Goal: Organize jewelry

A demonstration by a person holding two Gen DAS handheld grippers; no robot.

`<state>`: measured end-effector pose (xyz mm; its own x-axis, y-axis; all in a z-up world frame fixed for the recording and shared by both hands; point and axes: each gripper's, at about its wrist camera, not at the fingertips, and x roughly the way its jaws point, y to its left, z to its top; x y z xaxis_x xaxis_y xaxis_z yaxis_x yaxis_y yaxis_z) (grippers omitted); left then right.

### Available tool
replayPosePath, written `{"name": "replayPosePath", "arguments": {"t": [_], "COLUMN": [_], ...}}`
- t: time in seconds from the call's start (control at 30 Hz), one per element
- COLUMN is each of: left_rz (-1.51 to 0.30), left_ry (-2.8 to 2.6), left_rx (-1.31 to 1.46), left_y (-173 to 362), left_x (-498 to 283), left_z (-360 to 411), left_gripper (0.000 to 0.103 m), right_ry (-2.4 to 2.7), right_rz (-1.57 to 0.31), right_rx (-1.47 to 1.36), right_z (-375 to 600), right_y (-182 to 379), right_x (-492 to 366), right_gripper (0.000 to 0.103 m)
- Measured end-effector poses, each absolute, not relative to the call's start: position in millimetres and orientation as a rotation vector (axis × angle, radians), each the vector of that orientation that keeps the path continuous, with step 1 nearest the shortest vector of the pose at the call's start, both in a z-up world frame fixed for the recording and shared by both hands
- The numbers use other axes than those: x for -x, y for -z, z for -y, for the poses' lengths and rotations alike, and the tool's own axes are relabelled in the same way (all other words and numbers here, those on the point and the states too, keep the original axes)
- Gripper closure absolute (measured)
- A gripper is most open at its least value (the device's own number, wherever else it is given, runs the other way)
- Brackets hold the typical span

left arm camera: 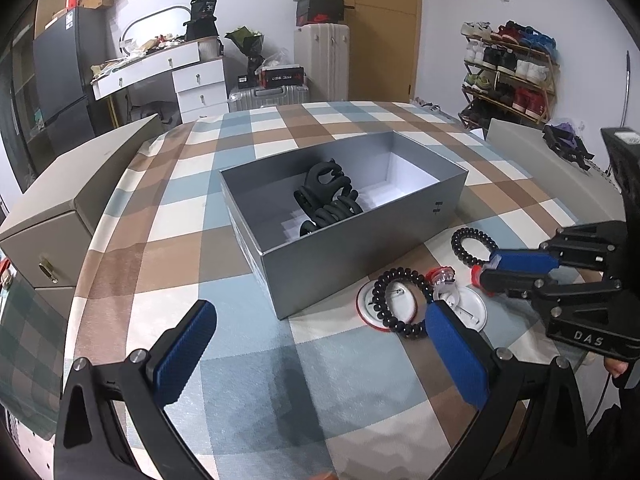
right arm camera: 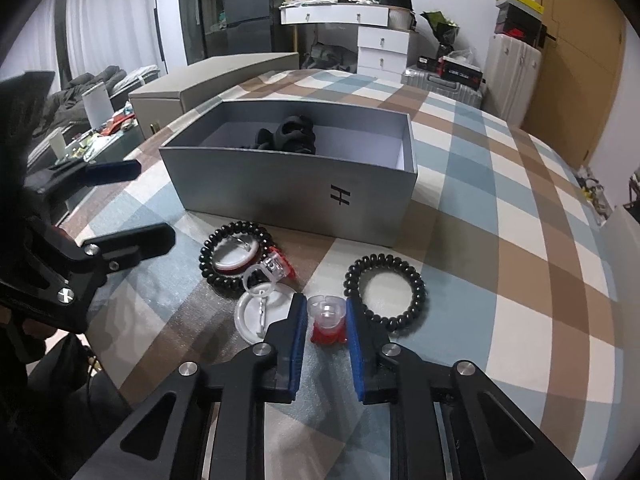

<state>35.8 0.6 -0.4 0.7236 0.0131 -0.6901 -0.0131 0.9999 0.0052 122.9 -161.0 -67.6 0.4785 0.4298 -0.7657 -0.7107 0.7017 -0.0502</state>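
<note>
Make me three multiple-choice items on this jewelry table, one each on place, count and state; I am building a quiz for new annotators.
1. Where is the black hair claw?
A. inside the grey box
B. on the cloth
C. in the left gripper

2. How many black spiral hair ties lie on the cloth?
A. one
B. two
C. four

3. What is between the fingers of the right gripper?
A. nothing
B. a white badge
C. the red and clear ring

Key: 1 A, it lies within the walls; 2 B, one by each badge side; 3 C, both pads flank it.
</note>
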Motion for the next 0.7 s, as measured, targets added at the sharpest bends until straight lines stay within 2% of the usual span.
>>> {"name": "replayPosePath", "arguments": {"t": [0.47,0.7], "left_rz": [-0.810,-0.825], "left_ry": [-0.013,-0.021], "left_rx": [-0.038,0.032], "left_y": [12,15], "left_x": [-40,-45], "left_z": [9,1], "left_gripper": [0.001,0.001], "right_ry": [-0.730,-0.714], "right_rz": [-0.756,-0.740], "right_rx": [0.274,0.254], "right_z": [177,182], "right_y": [44,37], "right_x": [-128,-130], "right_gripper": [0.085,0.085]}}
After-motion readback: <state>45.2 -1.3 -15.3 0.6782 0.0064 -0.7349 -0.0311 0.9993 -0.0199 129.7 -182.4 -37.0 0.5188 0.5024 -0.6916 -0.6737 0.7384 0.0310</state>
